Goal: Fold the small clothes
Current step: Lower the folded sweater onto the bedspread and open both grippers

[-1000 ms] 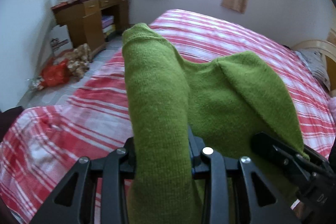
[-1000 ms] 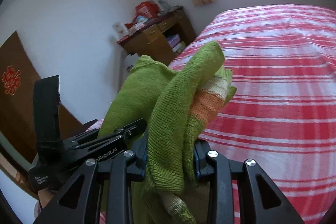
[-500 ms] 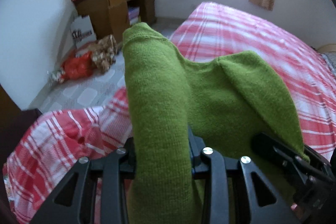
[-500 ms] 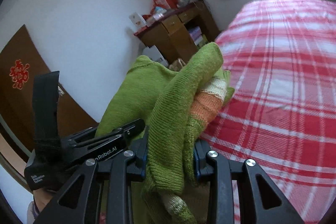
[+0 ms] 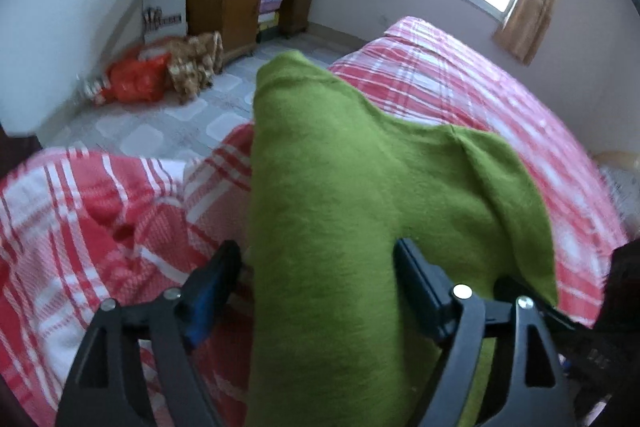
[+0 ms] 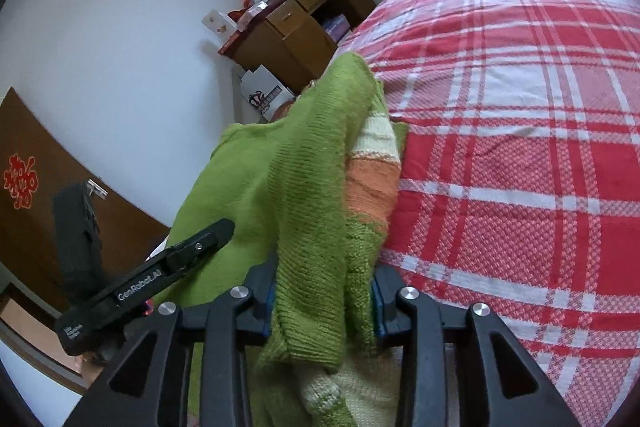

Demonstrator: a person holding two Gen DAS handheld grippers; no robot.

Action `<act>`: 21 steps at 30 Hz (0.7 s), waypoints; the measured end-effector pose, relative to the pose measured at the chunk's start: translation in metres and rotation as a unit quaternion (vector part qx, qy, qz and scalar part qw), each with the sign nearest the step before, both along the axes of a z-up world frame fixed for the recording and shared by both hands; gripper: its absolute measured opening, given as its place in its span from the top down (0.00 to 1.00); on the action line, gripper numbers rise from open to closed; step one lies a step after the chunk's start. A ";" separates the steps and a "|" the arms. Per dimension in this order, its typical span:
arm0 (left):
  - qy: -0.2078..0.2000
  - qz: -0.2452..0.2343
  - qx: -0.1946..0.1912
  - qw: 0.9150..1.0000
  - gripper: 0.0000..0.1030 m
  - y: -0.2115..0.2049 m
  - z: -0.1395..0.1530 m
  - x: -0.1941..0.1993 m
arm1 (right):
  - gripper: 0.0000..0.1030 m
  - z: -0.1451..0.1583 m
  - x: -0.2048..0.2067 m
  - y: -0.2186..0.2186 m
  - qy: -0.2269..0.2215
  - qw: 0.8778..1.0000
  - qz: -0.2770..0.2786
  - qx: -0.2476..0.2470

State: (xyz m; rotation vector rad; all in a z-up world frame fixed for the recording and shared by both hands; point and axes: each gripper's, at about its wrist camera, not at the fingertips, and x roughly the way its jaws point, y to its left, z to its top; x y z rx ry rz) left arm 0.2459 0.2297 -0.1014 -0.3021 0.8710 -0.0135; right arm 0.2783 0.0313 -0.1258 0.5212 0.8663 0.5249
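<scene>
Two grippers, one green knitted garment (image 5: 320, 211) hanging between them above the red-and-white checked bed (image 5: 460, 83).

Start from the bed: its woven cover lies broad and fairly flat, so lower the garment onto a smooth stretch well in from the edge. The garment is a soft, thick knit with cream and orange bands (seen only in the right wrist view), and it sags in rounded folds. Your left gripper (image 5: 316, 263) has just been opening, its jaws now standing apart with the cloth loose between them. Your right gripper (image 6: 322, 291) is clamped on a bunched fold of the knit. Keep that grip firm until the cloth rests on the bed, then draw the fold straight so the edges meet.
</scene>
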 end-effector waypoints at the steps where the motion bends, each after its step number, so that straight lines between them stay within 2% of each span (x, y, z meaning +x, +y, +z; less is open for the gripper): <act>1: 0.003 -0.002 -0.007 1.000 0.20 0.002 0.001 -0.002 | 0.65 -0.001 0.000 -0.001 0.003 1.000 0.001 0.003; 3: 0.002 -0.012 0.007 1.000 0.18 0.002 0.005 -0.011 | 0.65 -0.001 -0.001 -0.002 0.005 1.000 0.003 0.003; 6: -0.012 -0.014 0.066 0.998 0.17 -0.001 0.020 -0.029 | 0.61 0.001 -0.009 -0.008 -0.002 1.000 0.005 -0.002; 8: -0.023 -0.008 0.100 0.995 0.17 -0.005 0.031 -0.044 | 0.55 0.005 -0.019 -0.012 -0.011 1.000 -0.006 -0.006; 12: -0.043 0.013 0.189 0.981 0.12 -0.019 0.044 -0.077 | 0.51 0.025 -0.054 -0.016 -0.037 0.997 -0.039 -0.050; 16: -0.043 0.017 0.223 0.974 0.12 -0.028 0.039 -0.093 | 0.51 0.051 -0.092 -0.007 -0.092 0.986 -0.055 -0.127; 21: -0.024 0.020 0.260 0.965 0.12 -0.031 0.023 -0.105 | 0.51 0.044 -0.101 0.010 -0.075 0.977 -0.041 -0.197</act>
